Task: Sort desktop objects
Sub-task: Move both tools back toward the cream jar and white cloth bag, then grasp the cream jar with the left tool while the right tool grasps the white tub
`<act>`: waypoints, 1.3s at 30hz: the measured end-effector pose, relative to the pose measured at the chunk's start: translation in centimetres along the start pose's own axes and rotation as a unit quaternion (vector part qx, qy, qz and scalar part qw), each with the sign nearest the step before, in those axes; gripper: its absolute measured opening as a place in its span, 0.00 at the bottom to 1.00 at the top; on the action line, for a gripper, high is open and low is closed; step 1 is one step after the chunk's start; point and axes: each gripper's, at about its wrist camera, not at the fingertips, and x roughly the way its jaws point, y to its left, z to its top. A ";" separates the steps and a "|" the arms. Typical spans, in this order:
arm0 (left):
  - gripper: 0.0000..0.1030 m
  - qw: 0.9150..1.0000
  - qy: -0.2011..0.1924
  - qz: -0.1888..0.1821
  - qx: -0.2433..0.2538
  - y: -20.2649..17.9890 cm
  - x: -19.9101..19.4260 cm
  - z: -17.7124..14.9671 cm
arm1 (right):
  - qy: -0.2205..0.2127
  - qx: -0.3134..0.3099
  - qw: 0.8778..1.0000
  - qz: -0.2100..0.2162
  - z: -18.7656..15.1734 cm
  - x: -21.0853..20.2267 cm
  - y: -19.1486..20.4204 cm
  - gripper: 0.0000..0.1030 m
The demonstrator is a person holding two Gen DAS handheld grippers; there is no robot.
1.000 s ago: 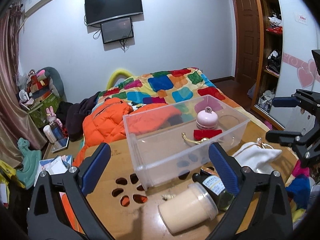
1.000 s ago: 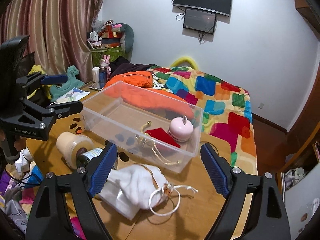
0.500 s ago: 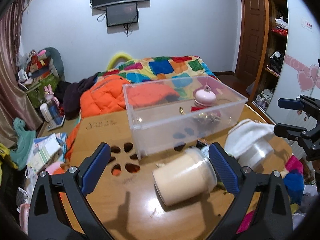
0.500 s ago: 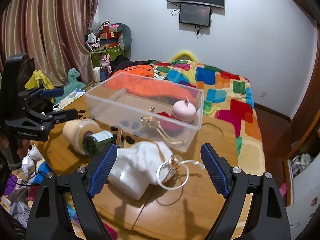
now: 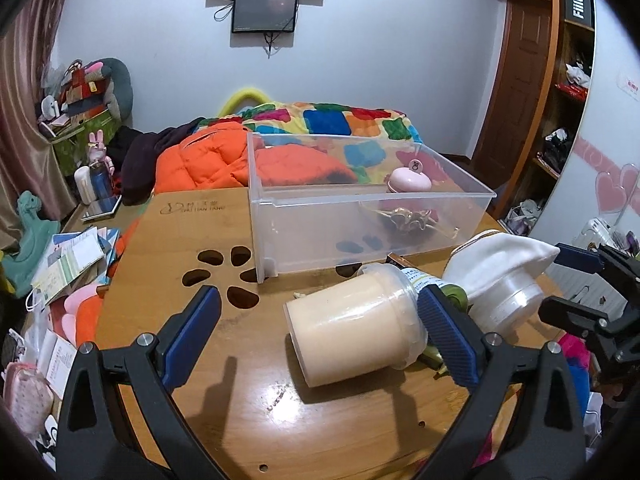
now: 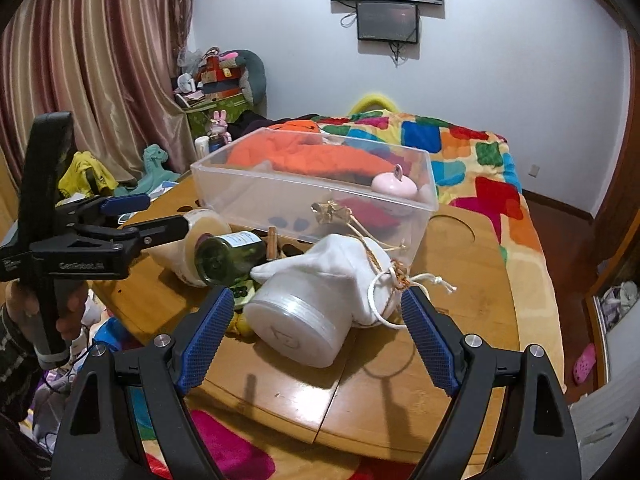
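Both grippers, left gripper (image 5: pixel 318 336) and right gripper (image 6: pixel 318 336), hold jaws spread around a beige jar (image 5: pixel 352 328) and a white-bagged tub (image 6: pixel 304 320), twelve o'clock.

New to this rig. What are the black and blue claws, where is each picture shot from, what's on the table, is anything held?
The claws are two handheld grippers a person carries, one per hand; no robot arm. Each carries a fisheye camera looking along its fingers. The left gripper and right gripper are both open, holding nothing. On the wooden table: a clear plastic bin containing a pink round case, and in front of it, lying on their sides, a cream jar, a green bottle and a white jar half inside a white drawstring pouch.
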 end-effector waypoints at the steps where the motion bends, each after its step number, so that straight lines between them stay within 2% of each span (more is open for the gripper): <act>1: 0.97 1.000 0.001 -0.001 0.000 -0.1 0.0 0.0 | 0.001 0.003 1.000 0.000 0.1 0.0 -0.2 0.81; 7: 0.97 1.000 0.015 0.005 0.016 -1.2 1.0 -0.7 | 0.002 0.027 1.000 -0.003 1.1 0.7 -2.5 0.80; 11: 0.97 1.000 0.014 -0.012 0.004 -1.0 1.3 -0.7 | 0.018 0.032 0.999 0.000 1.5 2.1 -3.6 0.79; 20: 0.97 1.000 0.010 -0.013 0.008 -1.3 1.3 -0.6 | 0.043 0.086 0.992 0.088 2.0 4.8 -5.4 0.79; 23: 0.97 1.000 0.013 -0.009 0.002 -0.8 1.2 -1.0 | 0.047 0.099 0.989 0.101 1.9 5.5 -5.5 0.79; 26: 0.97 1.000 0.019 -0.022 -0.009 0.0 1.1 -1.4 | 0.050 0.116 0.985 0.116 1.7 5.9 -5.9 0.75; 28: 0.97 0.999 0.020 -0.021 -0.014 0.3 1.0 -1.6 | 0.050 0.124 0.984 0.119 1.7 5.9 -6.4 0.67; 31: 0.97 1.000 0.018 -0.017 -0.014 0.6 0.7 -1.7 | 0.054 0.128 0.983 0.118 1.6 6.0 -7.0 0.60; 39: 0.97 1.000 0.025 -0.009 -0.016 1.1 1.2 -1.9 | 0.062 0.128 0.983 0.115 1.8 6.4 -7.4 0.61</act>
